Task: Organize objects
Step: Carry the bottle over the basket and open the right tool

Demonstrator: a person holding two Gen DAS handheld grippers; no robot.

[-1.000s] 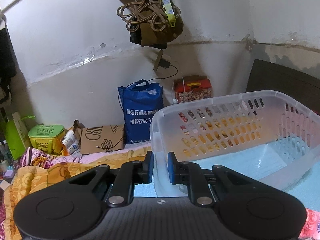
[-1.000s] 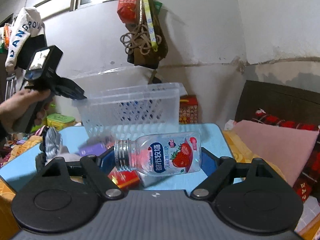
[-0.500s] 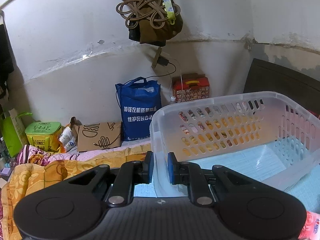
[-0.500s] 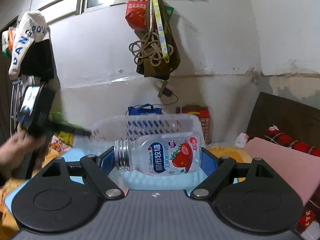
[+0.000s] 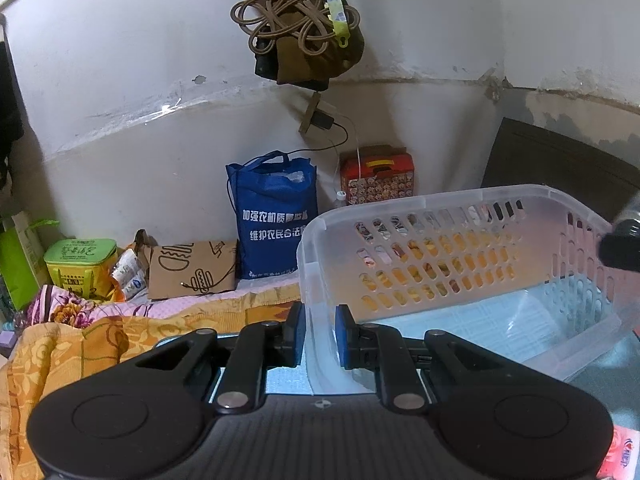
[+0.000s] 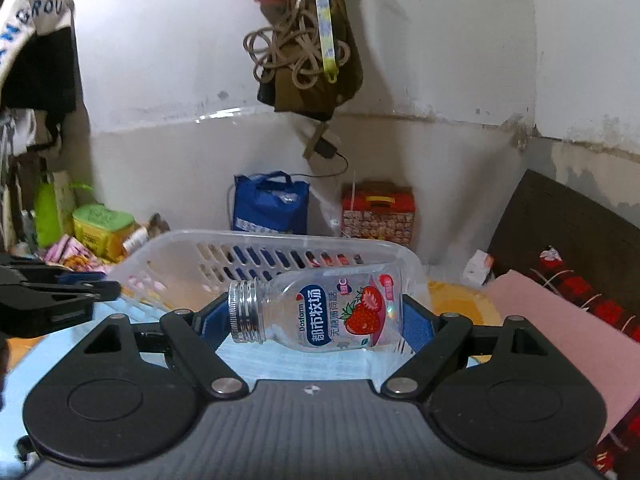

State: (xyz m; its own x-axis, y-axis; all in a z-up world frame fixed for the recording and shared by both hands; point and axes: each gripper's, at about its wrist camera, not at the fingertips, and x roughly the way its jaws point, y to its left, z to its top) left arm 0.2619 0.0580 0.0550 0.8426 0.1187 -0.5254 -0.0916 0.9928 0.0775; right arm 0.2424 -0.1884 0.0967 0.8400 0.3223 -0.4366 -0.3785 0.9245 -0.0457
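Observation:
A clear plastic basket (image 5: 440, 216) with slotted walls stands tilted over the light blue surface, and nothing shows inside it. My left gripper (image 5: 320, 336) is shut on the basket's near corner wall, one blue pad on each side. In the right wrist view the same basket (image 6: 280, 240) lies just beyond my right gripper (image 6: 316, 320). That gripper is shut on a clear bottle (image 6: 320, 312) with a strawberry label and a silver screw neck. The bottle lies sideways, neck to the left. The left gripper (image 6: 108, 290) shows at the left edge of that view.
Against the white wall stand a blue bag (image 5: 276, 216), a red box (image 5: 378, 176), a green box (image 5: 80, 260) and a cardboard piece (image 5: 192, 268). Rope and bags (image 5: 296, 28) hang above. An orange blanket (image 5: 60, 352) lies left, a pink cushion (image 6: 552, 340) right.
My right gripper carried the bottle up and across toward the basket, which now sits straight ahead of it. A dark blurred tip has entered the right edge of the left wrist view. The left gripper kept still.

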